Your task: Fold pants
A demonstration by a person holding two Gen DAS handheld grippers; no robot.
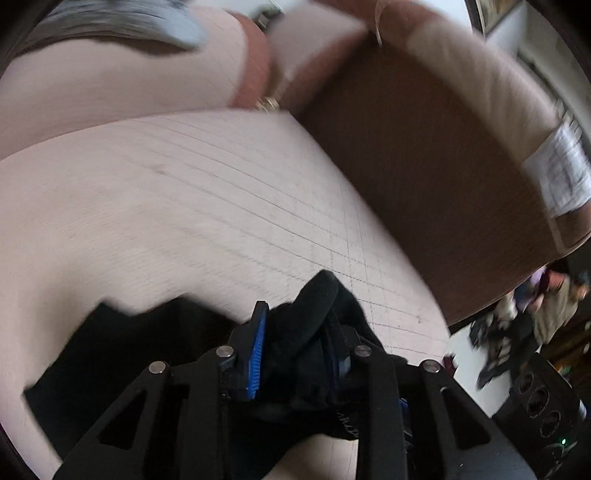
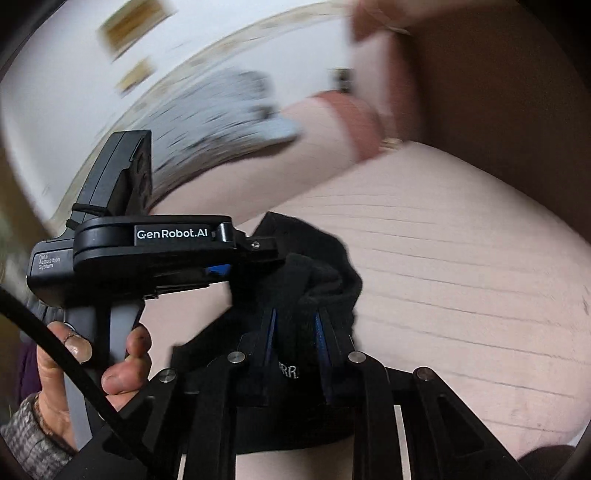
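The black pants [image 1: 310, 332] are bunched between my grippers above a pale pink quilted mattress [image 1: 184, 206]. My left gripper [image 1: 299, 343] is shut on a thick wad of the black fabric, its blue pads [image 1: 256, 354] pressed against it. In the right wrist view my right gripper [image 2: 295, 332] is shut on the pants [image 2: 317, 280] too, with white lettering showing on the cloth. The left gripper's body [image 2: 155, 251], held in a hand [image 2: 74, 362], sits just left of it, gripping the same bundle. More black cloth [image 1: 92, 362] hangs to the left.
A brown headboard with a padded pink rim [image 1: 424, 155] rises at the right of the mattress. Pink pillows [image 1: 129, 74] and a grey cloth [image 1: 155, 22] lie at the far end. Clutter stands on the floor at the right [image 1: 524, 325].
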